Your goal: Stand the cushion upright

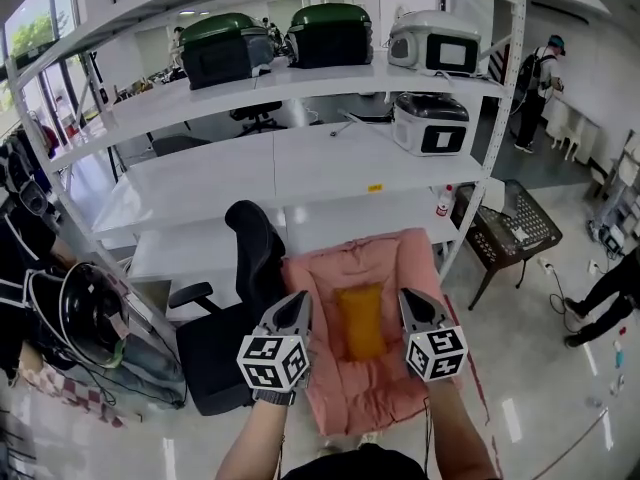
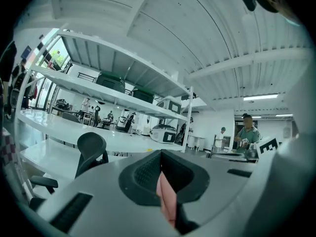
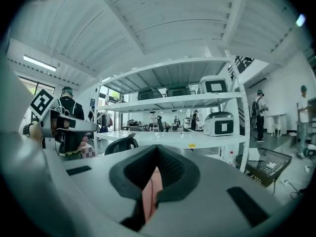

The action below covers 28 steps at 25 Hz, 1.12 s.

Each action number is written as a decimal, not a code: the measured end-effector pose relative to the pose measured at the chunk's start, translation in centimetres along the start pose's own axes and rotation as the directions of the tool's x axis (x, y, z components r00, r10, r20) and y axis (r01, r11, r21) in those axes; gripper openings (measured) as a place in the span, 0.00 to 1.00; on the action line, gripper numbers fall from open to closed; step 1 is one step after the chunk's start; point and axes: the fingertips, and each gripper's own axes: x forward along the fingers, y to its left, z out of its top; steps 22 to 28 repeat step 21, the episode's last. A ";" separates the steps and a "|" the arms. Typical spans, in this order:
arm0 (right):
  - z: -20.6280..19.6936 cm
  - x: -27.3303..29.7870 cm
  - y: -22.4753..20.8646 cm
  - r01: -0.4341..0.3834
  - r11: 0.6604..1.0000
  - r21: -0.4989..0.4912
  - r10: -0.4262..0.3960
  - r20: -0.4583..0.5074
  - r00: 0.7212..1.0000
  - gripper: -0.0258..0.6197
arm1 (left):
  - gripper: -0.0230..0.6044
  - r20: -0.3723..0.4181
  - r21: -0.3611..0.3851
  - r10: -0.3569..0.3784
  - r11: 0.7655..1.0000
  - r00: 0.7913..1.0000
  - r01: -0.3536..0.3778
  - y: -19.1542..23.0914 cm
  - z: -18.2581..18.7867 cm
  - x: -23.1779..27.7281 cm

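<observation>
Cushion (image 1: pixel 350 258) is pinched by left tool (image 1: pixel 291 315) and right tool (image 1: pixel 418 311); thin folds could be dragged free by weight.

Your cushion (image 1: pixel 375 268) is pink, of wrinkled cloth, with a yellow-orange rectangle in the middle of its broad face. This face is turned toward you. Your left gripper (image 1: pixel 293 313) pinches its left edge and your right gripper (image 1: pixel 417 310) its right edge, with a fold of pink cloth pressed between each pair of jaws.
</observation>
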 end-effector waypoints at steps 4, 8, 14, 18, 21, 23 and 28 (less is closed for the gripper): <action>0.6 -0.2 0.4 -0.008 1.000 -0.009 0.008 0.017 1.000 0.04 | 0.05 0.013 0.007 0.000 1.000 1.000 0.000 -0.2 0.6 -0.5; 1.1 -0.2 0.9 -0.014 1.000 -0.021 0.014 0.021 1.000 0.04 | 0.05 0.024 0.012 -0.004 1.000 1.000 0.004 -0.2 0.9 -0.7; 1.2 -0.2 1.5 -0.016 0.999 -0.033 0.017 0.013 1.000 0.04 | 0.05 0.028 0.014 0.001 1.000 1.000 -0.001 0.1 1.0 -1.1; 1.3 0.1 1.7 -0.016 0.999 -0.032 0.017 0.010 1.000 0.04 | 0.05 0.031 0.014 0.006 1.000 1.000 -0.007 0.6 1.4 -1.2; 1.5 0.4 1.9 -0.016 0.999 -0.033 0.017 0.013 1.000 0.04 | 0.05 0.036 0.014 0.009 1.000 0.999 -0.009 1.0 1.8 -1.2; 1.5 0.4 1.9 -0.016 0.999 -0.033 0.017 0.013 1.000 0.04 | 0.05 0.036 0.014 0.009 1.000 0.999 -0.009 1.0 1.8 -1.2; 1.5 0.4 1.9 -0.016 0.999 -0.033 0.017 0.013 1.000 0.04 | 0.05 0.036 0.014 0.009 1.000 0.999 -0.009 1.0 1.8 -1.2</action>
